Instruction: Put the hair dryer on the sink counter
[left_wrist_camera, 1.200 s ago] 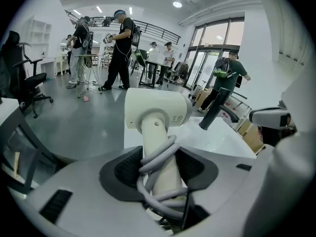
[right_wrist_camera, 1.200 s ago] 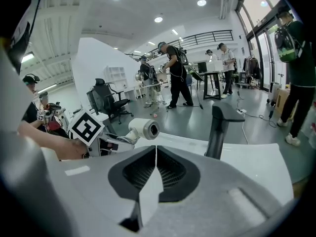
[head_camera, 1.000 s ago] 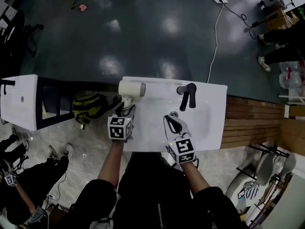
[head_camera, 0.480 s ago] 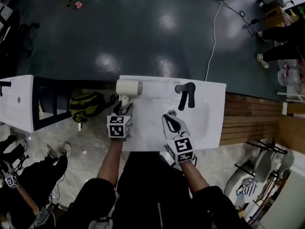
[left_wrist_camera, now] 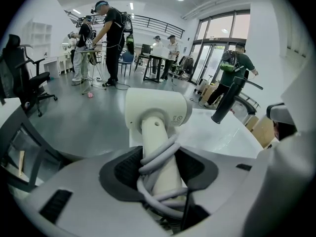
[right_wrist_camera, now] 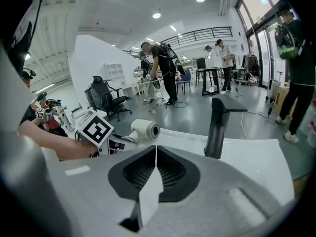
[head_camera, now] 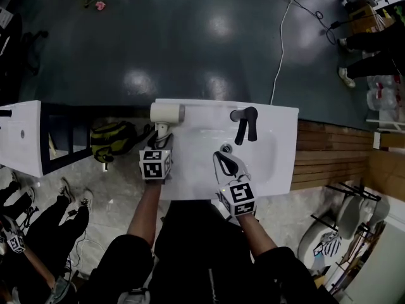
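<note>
The white hair dryer [head_camera: 166,113] was at the far left corner of the white desk [head_camera: 288,151]. Its round head lay along the far edge, with the open end turned toward the black faucet [head_camera: 245,123]. Its handle pointed back along the left edge, toward the person. I could not tell if the head already rested on the desk or was a little above it.

The left tongs [head_camera: 161,144] were clamped on the handle. In the left gripper view the two dark pads pressed the handle of the hair dryer [left_wrist_camera: 157,113] from both sides, and the grey cord [left_wrist_camera: 159,154] was wound around the handle between them, so the left tongs [left_wrist_camera: 160,168] held cord and handle together.

The right tongs [head_camera: 225,161] were over the near part of the basin [head_camera: 259,154], just beside the drain [head_camera: 226,148] and well apart from the hair dryer. In the right gripper view the jaws of the right tongs [right_wrist_camera: 155,169] were together with nothing between them. The faucet [right_wrist_camera: 217,127] stood beyond them, and the hair dryer [right_wrist_camera: 143,130] was at the left.
</note>
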The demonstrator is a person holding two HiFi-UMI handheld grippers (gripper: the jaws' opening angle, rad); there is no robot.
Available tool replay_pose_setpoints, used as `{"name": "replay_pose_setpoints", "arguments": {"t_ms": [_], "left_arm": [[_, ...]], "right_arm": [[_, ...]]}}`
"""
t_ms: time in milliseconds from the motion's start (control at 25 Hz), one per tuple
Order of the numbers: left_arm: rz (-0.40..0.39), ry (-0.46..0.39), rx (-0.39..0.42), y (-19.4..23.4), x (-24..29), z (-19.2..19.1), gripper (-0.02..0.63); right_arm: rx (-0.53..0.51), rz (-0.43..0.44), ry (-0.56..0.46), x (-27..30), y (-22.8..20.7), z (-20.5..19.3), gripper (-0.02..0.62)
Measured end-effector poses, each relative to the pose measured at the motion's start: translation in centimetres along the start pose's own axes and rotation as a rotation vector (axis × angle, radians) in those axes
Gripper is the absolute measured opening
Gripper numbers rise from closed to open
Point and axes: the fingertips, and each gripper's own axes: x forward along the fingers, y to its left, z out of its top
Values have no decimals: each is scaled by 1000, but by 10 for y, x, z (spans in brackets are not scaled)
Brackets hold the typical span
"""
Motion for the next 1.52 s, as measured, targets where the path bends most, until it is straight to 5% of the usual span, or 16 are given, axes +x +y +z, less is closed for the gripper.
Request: {"name": "replay_pose_setpoints", "arguments": {"t_ms": [1520], "left_arm": [[21,-10,56,-4,-6,5,218]], "right_arm": [[-7,6,-20,-10,6,-1,5]]}}
